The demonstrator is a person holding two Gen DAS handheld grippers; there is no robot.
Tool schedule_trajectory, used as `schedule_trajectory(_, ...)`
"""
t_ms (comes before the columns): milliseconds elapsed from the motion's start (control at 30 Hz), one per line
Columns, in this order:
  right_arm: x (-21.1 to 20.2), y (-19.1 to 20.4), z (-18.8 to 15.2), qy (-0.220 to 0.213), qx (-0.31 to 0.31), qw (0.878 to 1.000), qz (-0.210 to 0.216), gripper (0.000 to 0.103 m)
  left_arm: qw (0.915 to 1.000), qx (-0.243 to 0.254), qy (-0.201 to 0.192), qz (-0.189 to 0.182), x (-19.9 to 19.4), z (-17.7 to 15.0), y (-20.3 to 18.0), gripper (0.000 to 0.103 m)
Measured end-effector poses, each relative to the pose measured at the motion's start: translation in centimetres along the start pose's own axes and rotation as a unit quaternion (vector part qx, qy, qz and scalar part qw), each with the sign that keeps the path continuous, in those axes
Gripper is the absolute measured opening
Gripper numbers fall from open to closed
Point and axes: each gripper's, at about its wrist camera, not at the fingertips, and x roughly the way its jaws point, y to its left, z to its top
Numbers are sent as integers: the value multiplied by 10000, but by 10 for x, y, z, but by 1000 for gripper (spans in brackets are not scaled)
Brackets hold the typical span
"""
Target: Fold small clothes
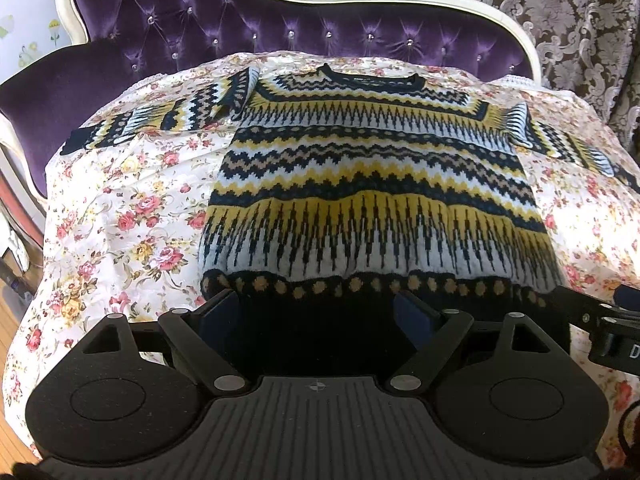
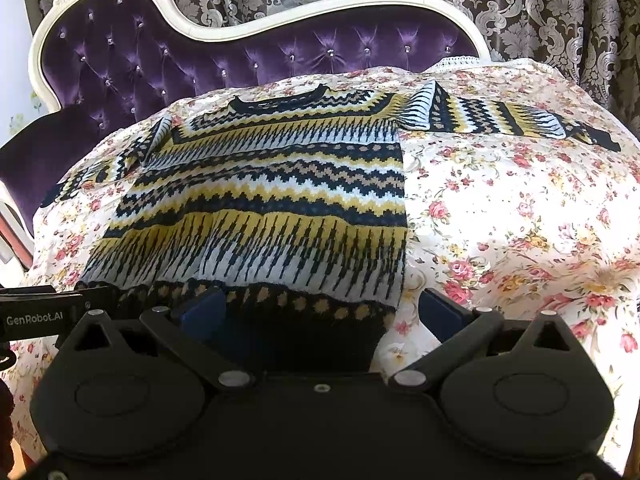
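Observation:
A patterned knit sweater (image 1: 372, 184) in yellow, white and navy lies flat, front up, on a floral sheet (image 1: 120, 208), both sleeves spread out sideways. It also shows in the right wrist view (image 2: 264, 200). My left gripper (image 1: 320, 304) is open, its fingers straddling the dark hem at the sweater's bottom left. My right gripper (image 2: 320, 308) is open over the hem's bottom right corner; its right finger (image 2: 440, 312) is over the sheet. The right gripper's side shows in the left wrist view (image 1: 600, 320), the left gripper's in the right wrist view (image 2: 48, 312).
A purple tufted sofa back (image 1: 224, 28) with a white frame rises behind the sheet. Patterned curtains (image 2: 540, 8) hang behind it. The floral sheet (image 2: 520, 220) extends to both sides of the sweater. The sofa's edge drops off at the left (image 1: 16, 264).

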Motion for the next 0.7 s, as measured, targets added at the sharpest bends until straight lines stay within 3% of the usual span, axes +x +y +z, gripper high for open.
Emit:
schedule_trajectory(400,10,-7,13,297,237,9977,564,103,9996,-52,-129,-247,0,13,4,84)
schedule_trajectory(700,23,-22,41,383,391,9912,1204,103,9961,-224,-403,-746,3,39,15,84)
